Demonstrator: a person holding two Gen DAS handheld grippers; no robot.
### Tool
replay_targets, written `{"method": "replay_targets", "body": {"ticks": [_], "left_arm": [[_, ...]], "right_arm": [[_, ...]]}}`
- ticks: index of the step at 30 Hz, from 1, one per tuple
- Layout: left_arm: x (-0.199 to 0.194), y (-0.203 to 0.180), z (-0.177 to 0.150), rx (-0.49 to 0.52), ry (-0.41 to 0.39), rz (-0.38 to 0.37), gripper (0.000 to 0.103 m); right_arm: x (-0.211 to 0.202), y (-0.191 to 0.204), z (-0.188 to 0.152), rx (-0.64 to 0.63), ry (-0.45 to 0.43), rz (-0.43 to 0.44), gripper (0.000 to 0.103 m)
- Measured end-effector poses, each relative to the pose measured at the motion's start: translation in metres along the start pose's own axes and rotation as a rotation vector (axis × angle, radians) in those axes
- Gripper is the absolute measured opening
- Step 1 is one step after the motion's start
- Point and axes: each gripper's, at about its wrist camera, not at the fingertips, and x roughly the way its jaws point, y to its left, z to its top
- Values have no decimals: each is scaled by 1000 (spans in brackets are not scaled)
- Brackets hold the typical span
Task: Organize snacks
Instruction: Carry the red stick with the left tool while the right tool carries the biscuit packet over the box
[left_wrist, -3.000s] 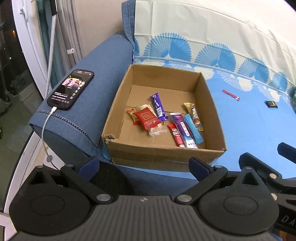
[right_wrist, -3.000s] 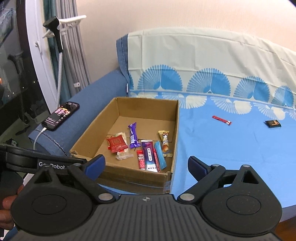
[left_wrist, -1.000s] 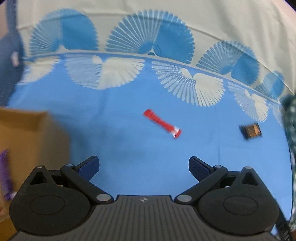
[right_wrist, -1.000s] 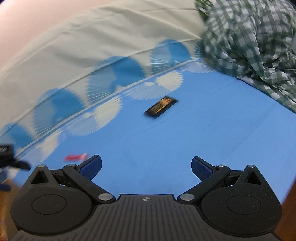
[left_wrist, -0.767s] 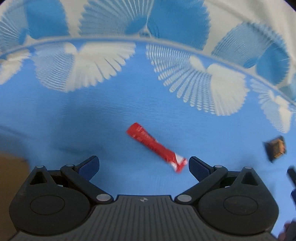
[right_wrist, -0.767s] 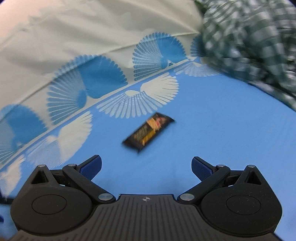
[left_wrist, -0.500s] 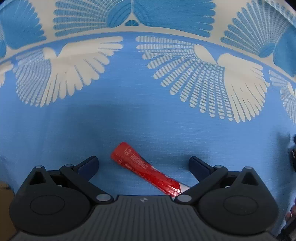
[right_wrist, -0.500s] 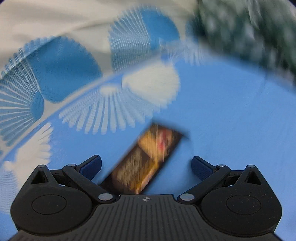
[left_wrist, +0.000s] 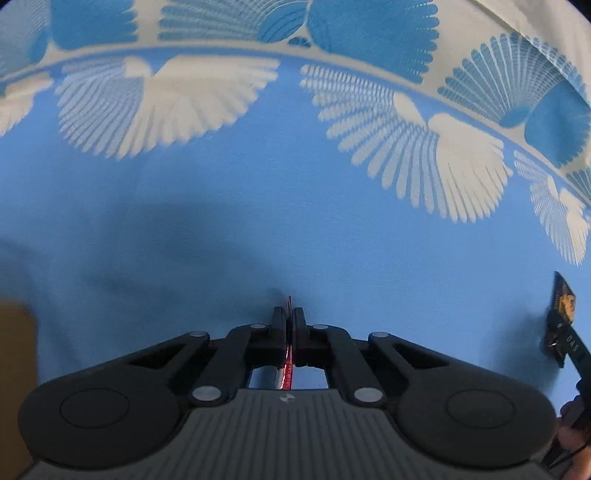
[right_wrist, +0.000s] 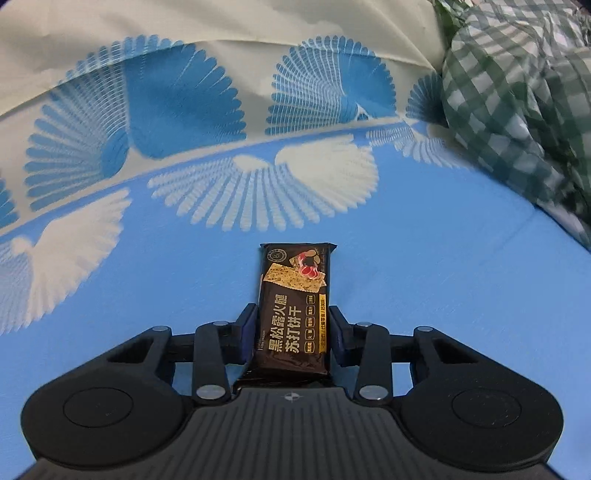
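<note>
In the left wrist view, the left gripper (left_wrist: 288, 321) is being held clenched on a thin red snack stick (left_wrist: 287, 365), which is being seen edge-on as a narrow red line between the two black fingers (left_wrist: 277, 325), with its far tip poking just past them. Beneath and beyond it, the blue sheet (left_wrist: 258, 206) is being spread wide, and a soft shadow is being cast across it. At the lower left edge a brown cardboard corner (left_wrist: 14, 332) is being glimpsed (blurred, so little more can be said). At the far right edge the right gripper (left_wrist: 565, 343) is being caught in view with a dark packet in it.

In the right wrist view, the right gripper (right_wrist: 291, 332) is being kept closed on a dark cracker packet (right_wrist: 293, 306) by its long sides, blue-padded fingers (right_wrist: 246, 332) pressing both edges. The packet is being shown face up, with a cracker picture near its far end and large pale Chinese lettering nearer the camera; its far end is reaching over the sheet. Farther off, white and blue fan patterns (right_wrist: 266, 192) are being printed across the sheet, and a green checked cloth (right_wrist: 517, 92) is being bunched at the upper right.
</note>
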Motion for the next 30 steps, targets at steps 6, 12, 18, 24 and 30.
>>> {"method": "replay_targets", "body": {"ticks": [6, 12, 18, 24, 30], "left_arm": [[-58, 21, -63, 44, 1, -48, 2], [-148, 44, -116, 87, -62, -108, 2], [-256, 88, -173, 135, -178, -144, 2], [-346, 156, -240, 142, -293, -112, 2], [-401, 225, -303, 93, -343, -112, 2]], "right_arm": [[-86, 3, -48, 46, 61, 127, 41], [-203, 20, -78, 62, 39, 243, 41], [-338, 37, -97, 2, -34, 370, 41], [-453, 58, -132, -65, -59, 497, 41], [-538, 83, -176, -131, -48, 605, 41]]}}
